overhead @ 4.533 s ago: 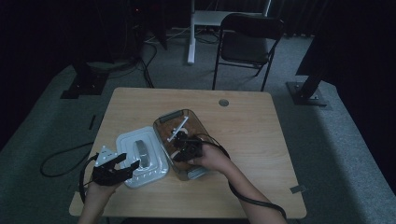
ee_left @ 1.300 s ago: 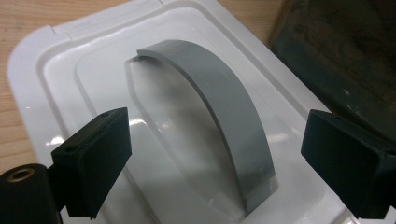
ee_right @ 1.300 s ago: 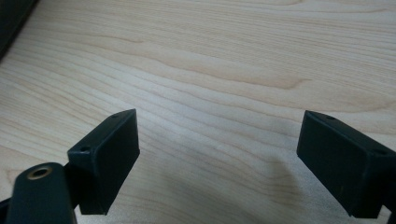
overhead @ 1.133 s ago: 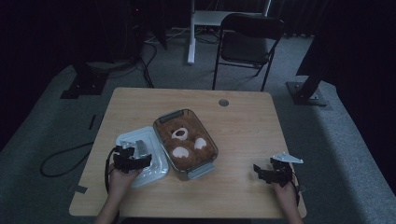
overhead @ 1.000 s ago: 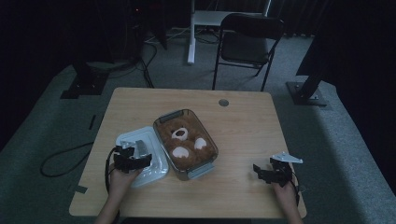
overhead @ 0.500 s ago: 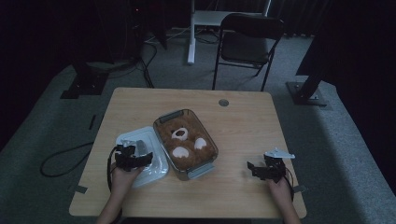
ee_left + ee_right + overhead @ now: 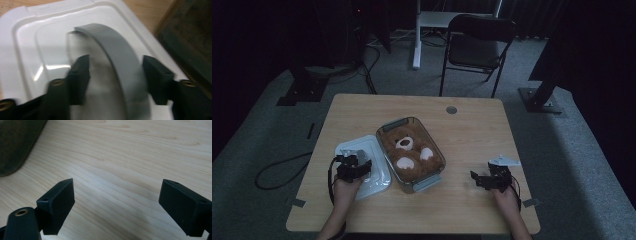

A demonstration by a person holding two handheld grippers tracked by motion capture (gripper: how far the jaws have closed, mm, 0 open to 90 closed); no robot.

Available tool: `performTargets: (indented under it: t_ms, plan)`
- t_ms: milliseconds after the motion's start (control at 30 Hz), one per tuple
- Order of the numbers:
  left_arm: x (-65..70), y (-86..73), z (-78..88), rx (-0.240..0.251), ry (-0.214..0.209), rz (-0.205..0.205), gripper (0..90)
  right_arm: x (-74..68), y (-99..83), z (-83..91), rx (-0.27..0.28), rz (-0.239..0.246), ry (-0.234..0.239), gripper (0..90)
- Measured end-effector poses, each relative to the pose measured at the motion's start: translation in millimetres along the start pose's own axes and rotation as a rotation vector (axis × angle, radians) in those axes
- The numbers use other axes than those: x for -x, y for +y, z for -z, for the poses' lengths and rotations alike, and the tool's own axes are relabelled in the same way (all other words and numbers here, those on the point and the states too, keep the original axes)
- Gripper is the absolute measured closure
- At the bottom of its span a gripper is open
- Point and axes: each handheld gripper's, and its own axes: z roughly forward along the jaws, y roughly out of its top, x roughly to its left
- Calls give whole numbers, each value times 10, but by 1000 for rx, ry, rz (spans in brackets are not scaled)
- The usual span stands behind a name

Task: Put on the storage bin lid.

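Lid [image 7: 362,167] lay flat on table [image 7: 472,130], left of brown container [image 7: 412,152] with stuffed bear. Left gripper [image 7: 113,75] jaws just narrowed around grey handle [image 7: 117,67], pads not yet touching; lift likely next. Right gripper [image 7: 117,202] gaped wide, unloaded, near table's right edge.

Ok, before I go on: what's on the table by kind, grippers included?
Clear container with a brown teddy bear inside: 1
Teddy bear: 1
White lid with grey handle: 1
Grippers, left gripper and right gripper: 2
Total: 5
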Motion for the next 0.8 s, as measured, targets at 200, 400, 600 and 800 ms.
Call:
performTargets:
  t_ms: [200,400,600,800]
  plan:
    - [-19,2,54,25,-36,26,637,-115,97,-66,6,25,25,125]
    - [-67,18,157,55,-68,73,691,-243,184,-171,2,43,57,125]
    - [-99,49,274,88,-91,105,707,-364,261,-288,4,45,91,125]
    - [-106,74,403,130,-98,120,710,-468,342,-402,7,45,101,125]
